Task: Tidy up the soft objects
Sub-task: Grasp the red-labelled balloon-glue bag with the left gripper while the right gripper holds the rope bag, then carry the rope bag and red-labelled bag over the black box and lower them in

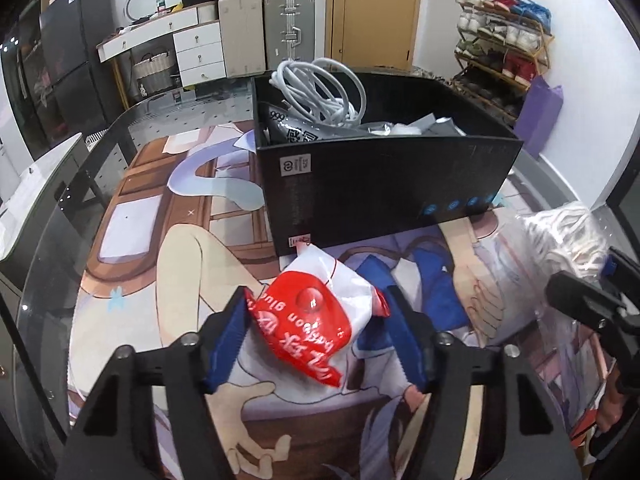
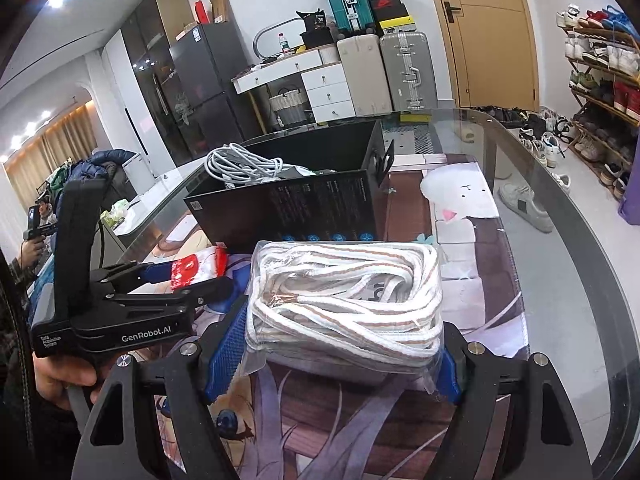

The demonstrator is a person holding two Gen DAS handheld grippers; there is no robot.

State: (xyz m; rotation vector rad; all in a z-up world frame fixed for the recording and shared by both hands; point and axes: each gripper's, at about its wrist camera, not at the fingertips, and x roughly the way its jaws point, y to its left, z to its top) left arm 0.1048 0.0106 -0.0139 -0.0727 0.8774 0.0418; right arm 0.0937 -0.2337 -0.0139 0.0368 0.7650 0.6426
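A red and white packet (image 1: pixel 316 320) is squeezed by the left claw (image 1: pixel 316 340). A bagged rope bundle (image 2: pixel 348 300) is gripped by the right claw (image 2: pixel 340 360), near the black box (image 1: pixel 380 184).

One black box (image 1: pixel 380 184), one red-and-white packet (image 1: pixel 320 320), one bagged rope bundle (image 2: pixel 348 300).
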